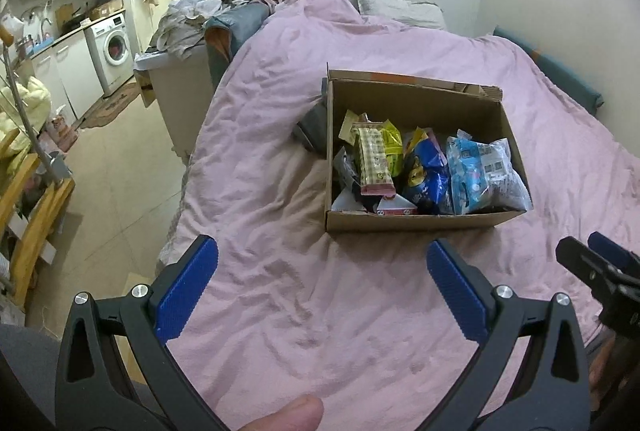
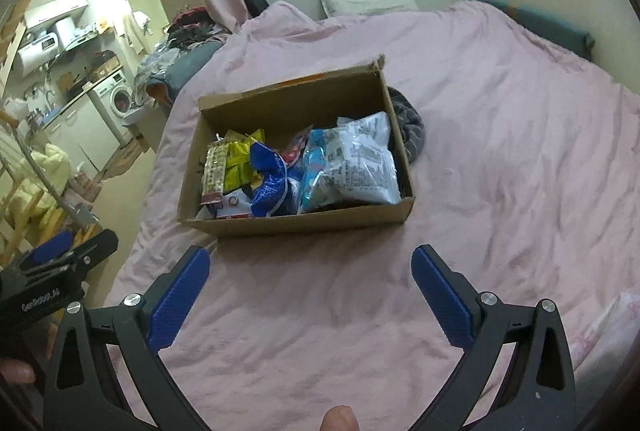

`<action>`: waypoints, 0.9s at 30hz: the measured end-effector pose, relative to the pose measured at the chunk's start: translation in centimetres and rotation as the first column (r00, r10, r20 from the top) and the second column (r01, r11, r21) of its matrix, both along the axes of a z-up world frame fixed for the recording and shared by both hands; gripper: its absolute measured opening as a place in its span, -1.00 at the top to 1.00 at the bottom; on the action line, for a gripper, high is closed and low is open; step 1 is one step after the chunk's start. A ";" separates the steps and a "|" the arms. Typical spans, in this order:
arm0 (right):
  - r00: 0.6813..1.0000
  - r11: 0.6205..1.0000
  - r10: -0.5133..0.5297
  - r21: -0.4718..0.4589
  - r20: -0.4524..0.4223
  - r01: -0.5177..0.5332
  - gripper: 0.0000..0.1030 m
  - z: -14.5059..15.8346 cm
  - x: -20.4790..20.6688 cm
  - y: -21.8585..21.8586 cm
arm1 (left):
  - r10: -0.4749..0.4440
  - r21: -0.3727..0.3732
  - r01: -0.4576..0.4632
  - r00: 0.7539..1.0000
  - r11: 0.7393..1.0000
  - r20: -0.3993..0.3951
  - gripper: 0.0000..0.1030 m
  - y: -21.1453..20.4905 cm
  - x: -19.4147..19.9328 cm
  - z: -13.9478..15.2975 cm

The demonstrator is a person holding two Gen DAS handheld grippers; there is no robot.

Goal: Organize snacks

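Both tools, left tool [image 1: 322,287] and right tool [image 2: 310,287], gape wide open and empty over the pink bed [image 1: 280,311], snack-filled cardboard box [image 2: 304,221] just ahead.

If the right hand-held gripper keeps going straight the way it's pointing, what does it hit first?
Probably the near wall of the open brown cardboard box of snack packets; only pink bedsheet lies before it. Depth is uncertain.

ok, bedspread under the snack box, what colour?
Plain pale pink bedspread, wrinkled, no pattern; clearest in the right wrist view.
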State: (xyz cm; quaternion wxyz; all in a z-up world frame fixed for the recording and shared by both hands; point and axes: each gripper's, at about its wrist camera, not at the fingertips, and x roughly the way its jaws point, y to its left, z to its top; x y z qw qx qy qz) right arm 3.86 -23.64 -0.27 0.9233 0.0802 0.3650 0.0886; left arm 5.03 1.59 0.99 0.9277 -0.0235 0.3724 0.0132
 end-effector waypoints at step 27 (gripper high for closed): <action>0.995 0.996 -0.041 -0.079 0.090 0.048 -1.00 0.4 0.0 0.5 | -0.014 -0.024 0.013 1.000 1.000 -0.016 -1.00 -0.6 0.1 -0.6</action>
